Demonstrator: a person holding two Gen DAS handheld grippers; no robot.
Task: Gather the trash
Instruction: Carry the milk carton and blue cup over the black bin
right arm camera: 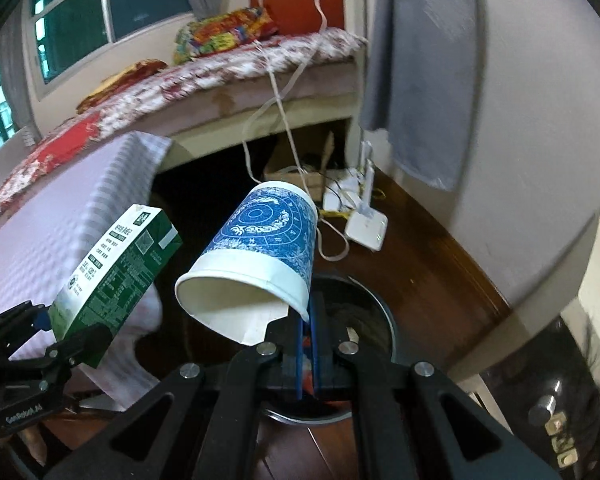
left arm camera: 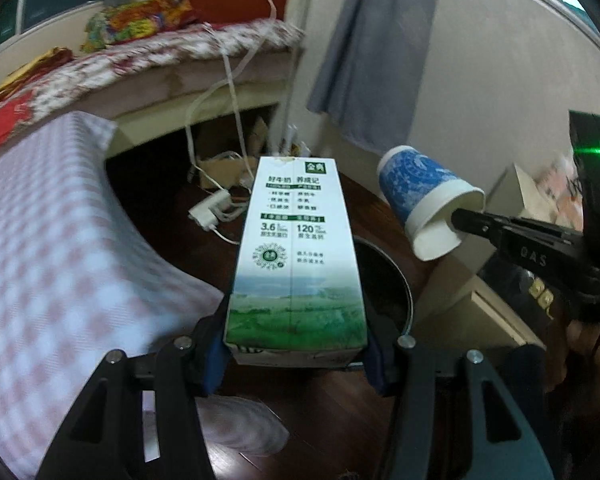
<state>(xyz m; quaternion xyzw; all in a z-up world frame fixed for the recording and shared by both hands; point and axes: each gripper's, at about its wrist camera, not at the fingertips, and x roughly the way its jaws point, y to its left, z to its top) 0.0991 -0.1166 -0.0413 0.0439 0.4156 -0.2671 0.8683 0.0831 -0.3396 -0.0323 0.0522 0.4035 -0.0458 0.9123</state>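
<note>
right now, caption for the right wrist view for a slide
Right tongs pinch paper cup above bin; left tongs hold carton.

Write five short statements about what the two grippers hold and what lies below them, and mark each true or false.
1. The left gripper is clamped on the green and white milk carton. True.
2. The right gripper holds a clear glass tumbler. False: it pinches the rim of a blue and white paper cup.
3. The paper cup stands upright with its mouth facing up. False: it is tipped, its mouth facing down toward the camera.
4. A round dark bin with a metal rim sits on the wooden floor under the grippers. True.
5. The white power strip lies on the bed. False: it lies on the floor near the wall.
</note>
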